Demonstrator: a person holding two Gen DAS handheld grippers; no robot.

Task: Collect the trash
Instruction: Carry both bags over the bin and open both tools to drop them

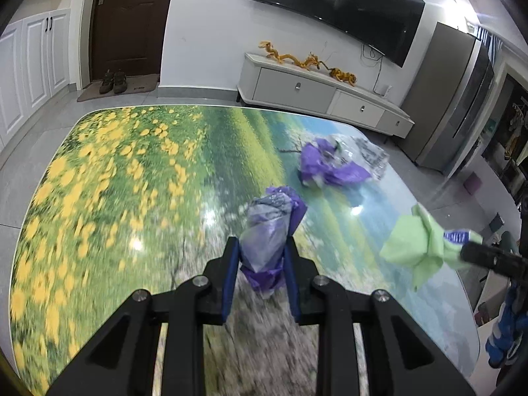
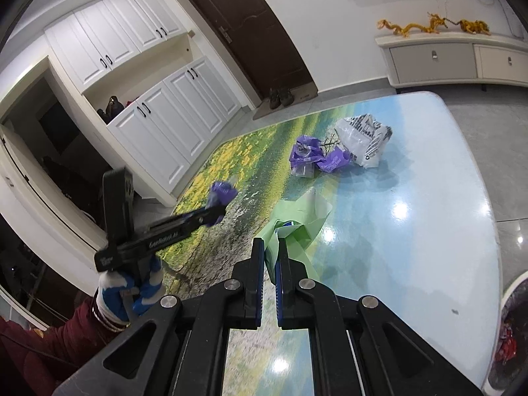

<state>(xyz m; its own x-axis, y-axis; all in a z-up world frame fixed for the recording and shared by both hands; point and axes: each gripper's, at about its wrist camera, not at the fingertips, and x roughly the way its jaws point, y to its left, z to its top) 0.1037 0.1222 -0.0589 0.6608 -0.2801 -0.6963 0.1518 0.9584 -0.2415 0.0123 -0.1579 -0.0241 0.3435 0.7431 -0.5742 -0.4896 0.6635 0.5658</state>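
Observation:
My left gripper is shut on a crumpled purple plastic wrapper and holds it above the table; it also shows in the right wrist view. My right gripper is shut on a light green paper wrapper, held just over the table; it shows at the right in the left wrist view. More purple wrappers and a white printed plastic bag lie together on the far part of the table.
The table has a glossy landscape print of yellow flowers and blue sky. A bin rim shows past the table's right edge. A white TV cabinet, a brown door and white cupboards stand beyond.

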